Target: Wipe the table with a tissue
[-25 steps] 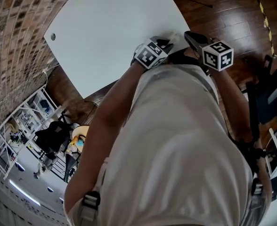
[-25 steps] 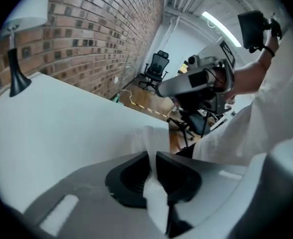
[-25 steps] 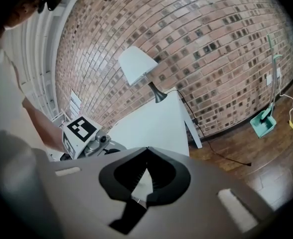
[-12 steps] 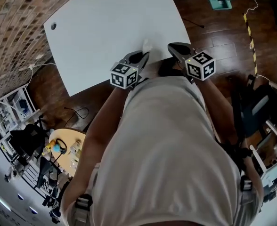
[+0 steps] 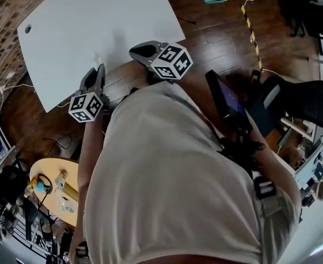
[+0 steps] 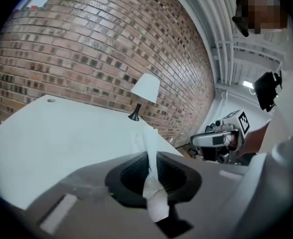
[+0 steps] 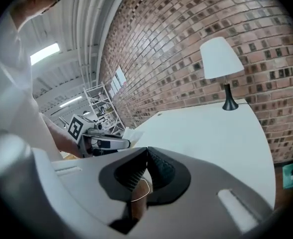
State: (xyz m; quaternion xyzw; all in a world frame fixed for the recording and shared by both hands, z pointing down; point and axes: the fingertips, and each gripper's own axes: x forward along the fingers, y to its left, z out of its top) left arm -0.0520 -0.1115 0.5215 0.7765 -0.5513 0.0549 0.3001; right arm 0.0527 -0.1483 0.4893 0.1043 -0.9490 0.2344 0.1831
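In the head view the white table point(image 5: 95, 15) fills the upper left of the frame and the person's pale shirt point(image 5: 178, 180) covers the lower middle, hiding both arms below the marker cubes. The left gripper point(image 5: 97, 67) reaches the table's near edge at centre left, and the tissue point(image 5: 98, 59) is only a pale scrap that is hard to pick out against the tabletop. The right gripper point(image 5: 142, 50) sits just beside the edge at upper centre, over the wooden floor point(image 5: 222, 43). The left gripper view settles what that view cannot: the jaws are clamped on the tissue, which hangs as a narrow white strip between the pads, above the table surface. It also shows a lamp point(image 6: 145, 89) on the table's far edge before a brick wall point(image 6: 101, 39), with the right gripper at right. The right gripper view shows its own jaws pressed together with nothing between them, and the left gripper at centre left with the tissue sticking out of it.
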